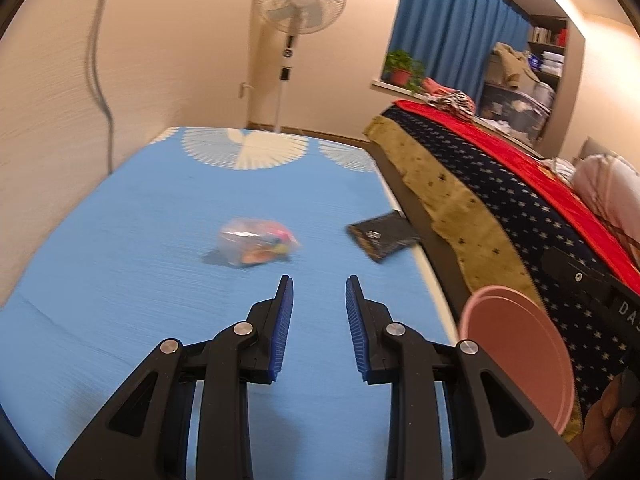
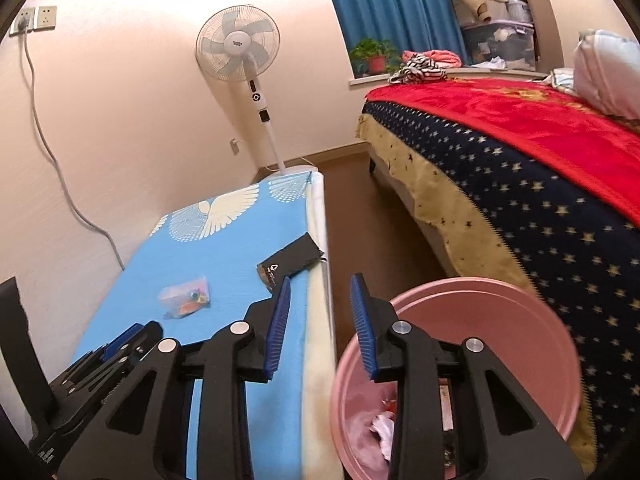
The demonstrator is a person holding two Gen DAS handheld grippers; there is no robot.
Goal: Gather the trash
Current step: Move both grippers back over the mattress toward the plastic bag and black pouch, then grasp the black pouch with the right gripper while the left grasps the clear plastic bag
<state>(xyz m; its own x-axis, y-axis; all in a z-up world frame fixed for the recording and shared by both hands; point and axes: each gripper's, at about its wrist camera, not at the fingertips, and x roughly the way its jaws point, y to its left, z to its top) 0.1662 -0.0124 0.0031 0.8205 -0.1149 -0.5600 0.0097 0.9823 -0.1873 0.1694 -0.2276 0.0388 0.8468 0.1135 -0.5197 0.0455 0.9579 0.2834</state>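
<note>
While both tongs [image 1: 319, 284] [image 2: 320, 284] spread empty, blue mat [image 1: 140, 220] bears clear packet [image 1: 256, 246].

Clear glossy plastic bag [image 1: 256, 242] — smooth, seemingly plastic, pink bin [image 2: 500, 320].

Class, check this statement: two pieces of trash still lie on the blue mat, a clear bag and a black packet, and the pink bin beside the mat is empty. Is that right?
Not quite. The pink bin is not empty: the right wrist view shows crumpled trash at its bottom. The rest holds: the clear bag and the black packet lie on the blue mat.
</note>
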